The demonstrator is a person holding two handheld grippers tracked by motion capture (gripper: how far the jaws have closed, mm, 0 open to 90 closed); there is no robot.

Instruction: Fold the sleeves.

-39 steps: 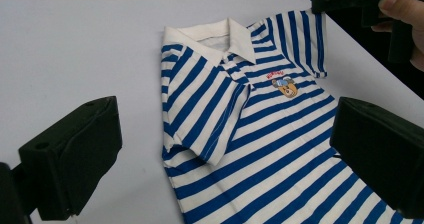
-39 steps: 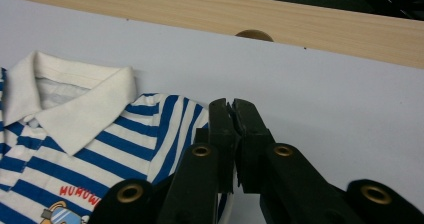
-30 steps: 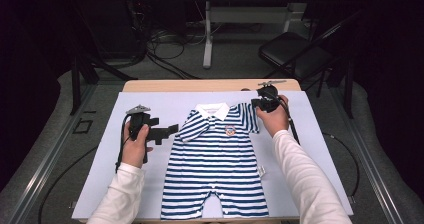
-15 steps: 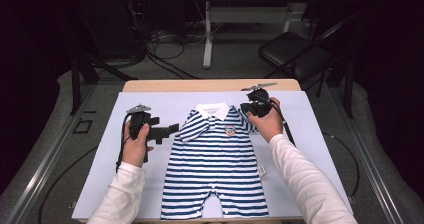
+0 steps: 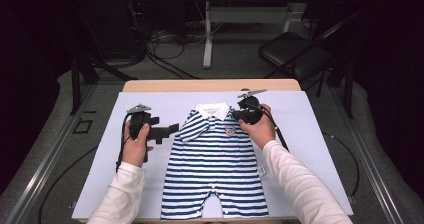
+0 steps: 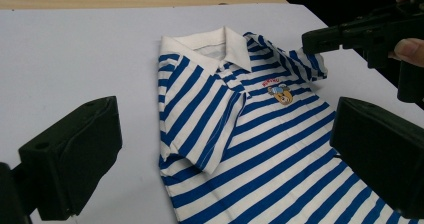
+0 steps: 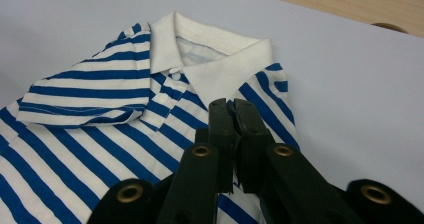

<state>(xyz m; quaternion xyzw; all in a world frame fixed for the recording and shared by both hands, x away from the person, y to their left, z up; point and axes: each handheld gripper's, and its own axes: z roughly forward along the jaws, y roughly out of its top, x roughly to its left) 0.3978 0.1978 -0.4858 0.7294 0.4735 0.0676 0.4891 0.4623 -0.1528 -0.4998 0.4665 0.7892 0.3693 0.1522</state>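
Note:
A blue-and-white striped baby romper (image 5: 215, 169) with a white collar (image 5: 211, 110) lies flat, front up, on a pale mat (image 5: 310, 129). The sleeve on the high view's left (image 5: 196, 126) is folded in over the chest. My left gripper (image 5: 167, 131) stands open just left of that sleeve, its jaws wide apart (image 6: 225, 156) with the romper (image 6: 250, 149) ahead. My right gripper (image 5: 236, 115) is shut on the other sleeve (image 6: 312, 66) and holds it lifted inward over the shoulder, beside the collar (image 7: 220, 64). Its jaws (image 7: 232, 106) are pressed together above the stripes (image 7: 75, 149).
The mat covers most of a wooden table whose bare far edge (image 5: 210, 85) shows. A small white tag (image 5: 261, 170) sticks out at the romper's side. Behind the table are a black chair (image 5: 295, 49), cables on the floor and a white table leg (image 5: 207, 39).
My right gripper has moved left and slightly nearer, from the mat's outer side to the romper's shoulder, with the sleeve in it. The left gripper has stayed nearly still.

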